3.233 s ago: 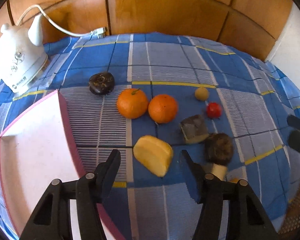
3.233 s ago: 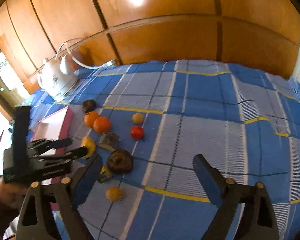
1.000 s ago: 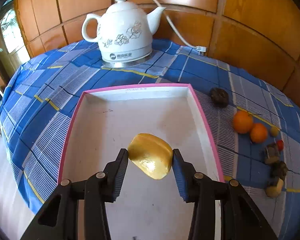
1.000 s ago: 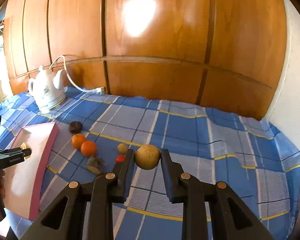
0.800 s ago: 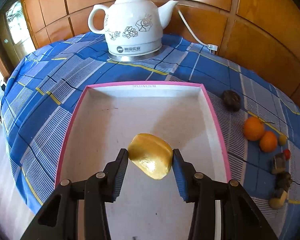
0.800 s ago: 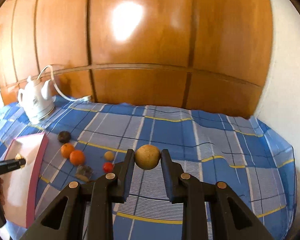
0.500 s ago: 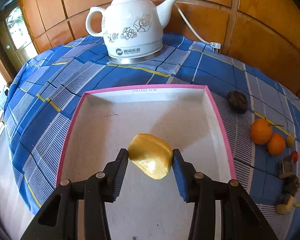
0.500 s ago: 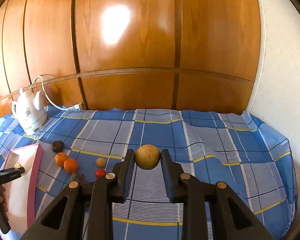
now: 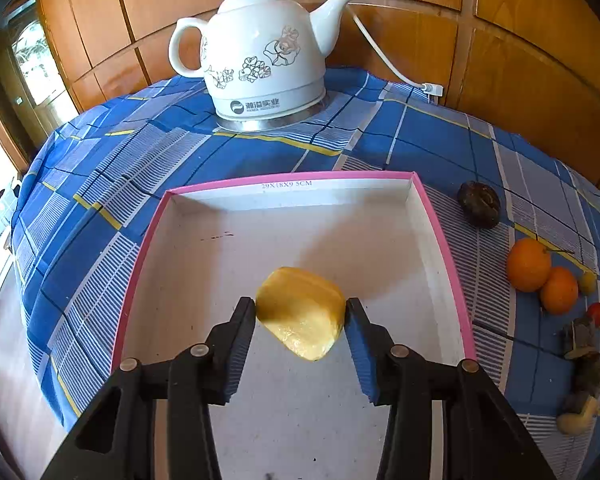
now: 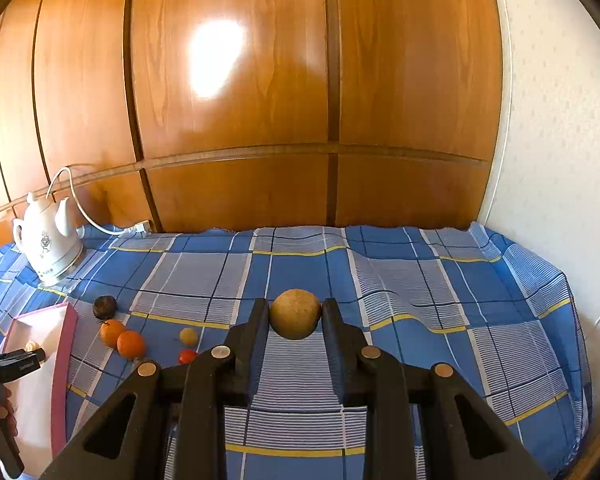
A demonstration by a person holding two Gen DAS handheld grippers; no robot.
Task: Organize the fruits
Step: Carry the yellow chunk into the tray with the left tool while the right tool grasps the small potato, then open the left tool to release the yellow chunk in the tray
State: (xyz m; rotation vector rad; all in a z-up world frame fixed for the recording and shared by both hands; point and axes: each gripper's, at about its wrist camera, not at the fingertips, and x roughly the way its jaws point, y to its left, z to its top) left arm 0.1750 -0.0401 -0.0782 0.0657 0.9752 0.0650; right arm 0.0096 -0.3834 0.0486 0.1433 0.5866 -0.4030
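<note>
Gripping yellow fruit over box: left tool | right tool: clamps round fruit

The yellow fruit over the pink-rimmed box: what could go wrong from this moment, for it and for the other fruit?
1. The yellow fruit hangs above the pink-rimmed box, held only at its sides by the left hand-held gripper; released from there, it may bounce or roll.
2. The round tan fruit in the right hand-held gripper is pinched at the fingertips over the checked tablecloth, away from the box; a slip could send it rolling.
</note>
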